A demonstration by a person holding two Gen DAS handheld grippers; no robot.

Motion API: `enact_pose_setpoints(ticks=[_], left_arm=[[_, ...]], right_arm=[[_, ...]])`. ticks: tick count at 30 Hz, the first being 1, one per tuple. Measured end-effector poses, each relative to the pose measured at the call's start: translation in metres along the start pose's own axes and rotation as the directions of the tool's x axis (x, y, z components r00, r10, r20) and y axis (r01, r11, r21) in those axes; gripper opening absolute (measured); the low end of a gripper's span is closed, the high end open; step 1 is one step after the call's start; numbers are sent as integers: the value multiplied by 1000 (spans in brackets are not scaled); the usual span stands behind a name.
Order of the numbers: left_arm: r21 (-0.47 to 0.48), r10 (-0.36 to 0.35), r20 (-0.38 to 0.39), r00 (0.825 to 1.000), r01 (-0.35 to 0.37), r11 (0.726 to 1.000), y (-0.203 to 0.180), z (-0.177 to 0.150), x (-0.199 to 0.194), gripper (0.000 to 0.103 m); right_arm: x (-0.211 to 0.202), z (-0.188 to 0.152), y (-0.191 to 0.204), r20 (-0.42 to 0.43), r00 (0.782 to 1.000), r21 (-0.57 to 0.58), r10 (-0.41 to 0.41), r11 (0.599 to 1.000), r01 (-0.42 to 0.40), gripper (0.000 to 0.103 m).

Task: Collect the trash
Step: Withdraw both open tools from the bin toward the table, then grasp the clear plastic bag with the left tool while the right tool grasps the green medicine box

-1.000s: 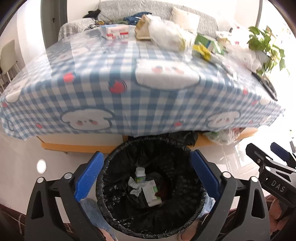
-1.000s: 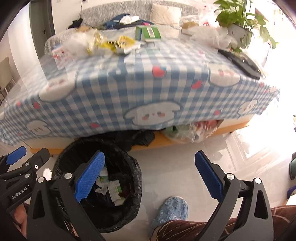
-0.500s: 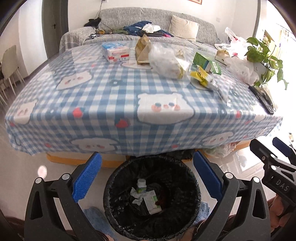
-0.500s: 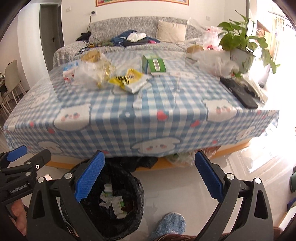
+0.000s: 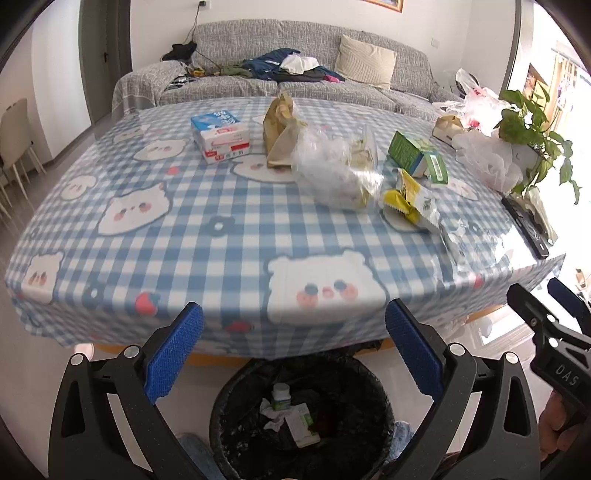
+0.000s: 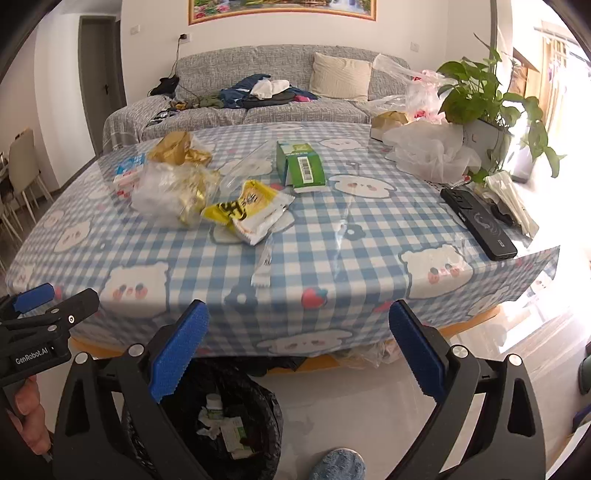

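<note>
Currently I read both tools as empty: left gripper (image 5: 293, 350) and right gripper (image 6: 297, 354) each have jaws spread wide, gripping nothing. Below them the black-lined bin (image 5: 373, 402) stands on the floor against the table edge, holding a small bottle (image 5: 281, 396) and paper scraps. Yellow wrapper (image 6: 245, 208), green carton (image 6: 301, 168) and crumpled clear bag (image 5: 334, 171) lie on the checked tablecloth (image 5: 221, 251).

A grey sofa (image 6: 258, 107) is set against a white wall (image 6: 406, 26), beneath a framed painting (image 6: 282, 9). Strong daylight is cast over the pale floor (image 6: 332, 398) from the right.
</note>
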State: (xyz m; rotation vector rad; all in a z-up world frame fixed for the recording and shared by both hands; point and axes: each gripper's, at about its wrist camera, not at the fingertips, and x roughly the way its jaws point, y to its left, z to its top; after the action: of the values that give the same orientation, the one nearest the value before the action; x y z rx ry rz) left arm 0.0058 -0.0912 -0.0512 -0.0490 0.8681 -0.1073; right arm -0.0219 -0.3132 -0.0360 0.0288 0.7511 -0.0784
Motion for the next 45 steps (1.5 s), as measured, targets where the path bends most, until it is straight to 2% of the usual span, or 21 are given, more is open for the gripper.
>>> enact_pose_setpoints(ticks=[21,25,31,45], left_arm=[[18,3,-35,999,-3,1000,-8,69,44,96],[31,11,-40,999,-9,999,-8,79,55,96],[1,-3,-71,997,3,1000,-6,94,72,96],[37,11,-98,995,-8,999,-24,135,105,96]], right_arm=[[53,64,1,9,1000,-47,-4,999,4,94],[68,75,1,2,1000,-58,3,998,-3,94],[89,92,-4,-7,1000,-55,-1,998,1,94],[146,138,-10,-18,1000,-48,-14,999,14,94]])
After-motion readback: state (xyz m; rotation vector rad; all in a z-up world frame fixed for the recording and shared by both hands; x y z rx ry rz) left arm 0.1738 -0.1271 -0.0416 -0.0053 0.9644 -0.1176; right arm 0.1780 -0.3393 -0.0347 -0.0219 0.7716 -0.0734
